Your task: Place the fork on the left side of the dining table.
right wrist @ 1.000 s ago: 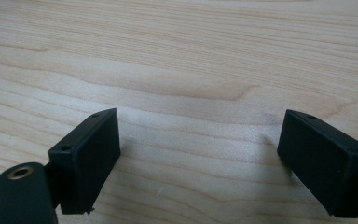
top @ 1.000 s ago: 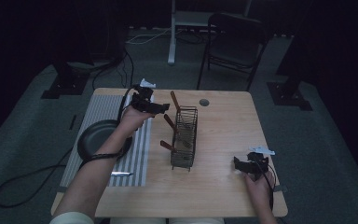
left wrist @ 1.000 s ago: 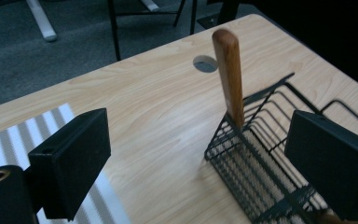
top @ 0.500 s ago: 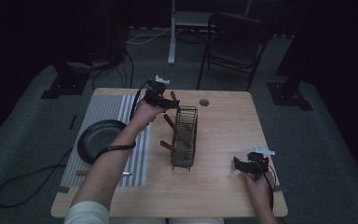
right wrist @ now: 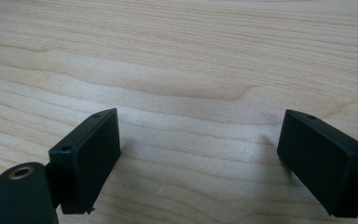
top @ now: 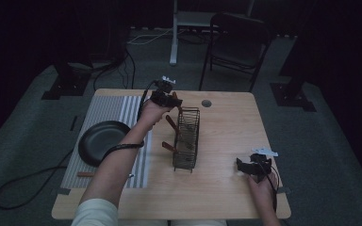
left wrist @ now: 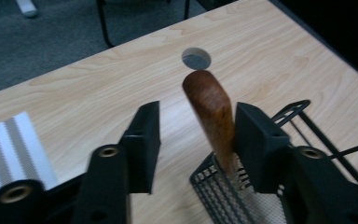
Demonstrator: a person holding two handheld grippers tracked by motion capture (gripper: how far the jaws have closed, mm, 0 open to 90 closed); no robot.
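You are holding your left gripper (top: pixel 173 100) at the far end of the wire basket (top: pixel 187 139), over the rounded top of a brown wooden handle (left wrist: pixel 212 114) that is sticking up out of it. In the left gripper view the handle is standing between the two jaws, right against the one on the right of that view, while a clear gap is separating it from the other, so the pads are not yet pinching it. The jaws have just been closing and are now standing at a middling width around the handle.

The basket is sitting upright near the middle of the bench (top: pixel 226 122), with two more brown handles (top: pixel 171 124) poking out of its left side. A round hole (left wrist: pixel 196 58) in the benchtop is lying just beyond the handle's tip.

Your right gripper (top: pixel 250 165) is resting near the front right corner of the bench, well apart from the basket. Its jaws are standing wide, with bare wood between them.

A black pan (top: pixel 101 140) is lying on the striped mat (top: pixel 111 110) to your left.
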